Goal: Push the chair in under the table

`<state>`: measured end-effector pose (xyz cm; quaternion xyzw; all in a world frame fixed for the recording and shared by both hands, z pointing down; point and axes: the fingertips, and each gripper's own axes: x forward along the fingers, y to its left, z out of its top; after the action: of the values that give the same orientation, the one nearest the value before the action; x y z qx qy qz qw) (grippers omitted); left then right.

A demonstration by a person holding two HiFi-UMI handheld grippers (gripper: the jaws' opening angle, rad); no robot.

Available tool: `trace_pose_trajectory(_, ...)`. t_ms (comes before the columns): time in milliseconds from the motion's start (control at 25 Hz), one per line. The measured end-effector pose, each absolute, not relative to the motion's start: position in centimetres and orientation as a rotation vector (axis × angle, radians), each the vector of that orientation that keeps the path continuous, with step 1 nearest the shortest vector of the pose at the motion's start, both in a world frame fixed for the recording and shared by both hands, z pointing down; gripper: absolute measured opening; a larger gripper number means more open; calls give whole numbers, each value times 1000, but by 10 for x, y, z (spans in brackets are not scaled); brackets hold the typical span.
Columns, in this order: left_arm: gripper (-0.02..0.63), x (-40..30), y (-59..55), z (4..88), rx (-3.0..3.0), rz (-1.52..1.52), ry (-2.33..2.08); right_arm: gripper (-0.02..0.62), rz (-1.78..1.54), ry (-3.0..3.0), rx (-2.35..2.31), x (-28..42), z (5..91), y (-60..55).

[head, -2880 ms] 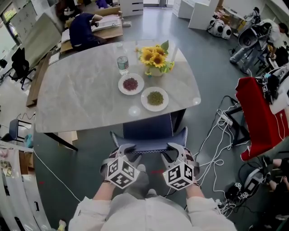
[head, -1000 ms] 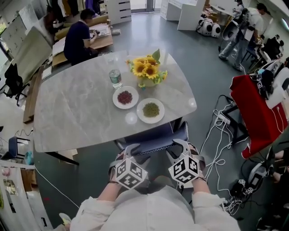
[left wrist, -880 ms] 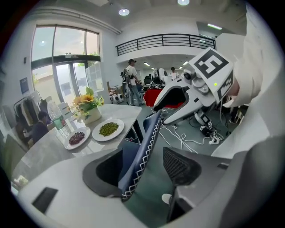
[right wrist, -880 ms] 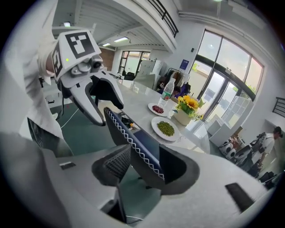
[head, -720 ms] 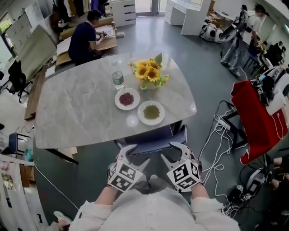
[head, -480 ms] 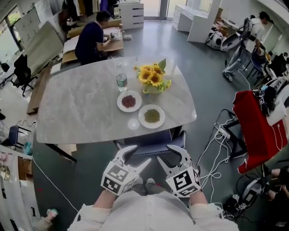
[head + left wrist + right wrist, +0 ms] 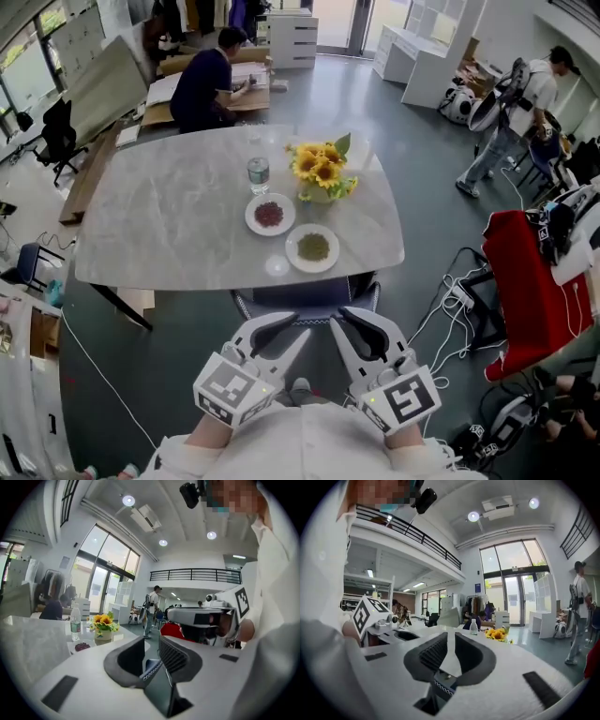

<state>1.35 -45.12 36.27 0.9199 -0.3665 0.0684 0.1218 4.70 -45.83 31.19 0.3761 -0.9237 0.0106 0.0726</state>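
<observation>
Both left tongs (image 7: 298,324) and right tongs (image 7: 341,319) hang empty, jaws just narrowed to slits. Your chair (image 7: 309,298), partly under the table (image 7: 169,225), looks stiff, fairly heavy; push its backrest.

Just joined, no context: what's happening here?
A person with a gripper in each hand stands at the near side of the table. The chair sits tucked under the table edge. The left gripper and right gripper are both off it, held up in front of the person. Their jaws have just been closing to a narrow gap, with nothing between them. Flowers, a bottle and two plates sit on the table.
</observation>
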Motion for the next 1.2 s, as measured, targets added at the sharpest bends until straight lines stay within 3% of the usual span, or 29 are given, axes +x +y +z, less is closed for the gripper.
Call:
trace_pose_trajectory(240,34,14,-451,331,2720,31,-1098,6,42,-2852,1206,64,294,-452)
trace_pose_trajectory(1200,14,22,-462,320,2708,-40,-1028,2,33,-2818,1269,69,304,-460)
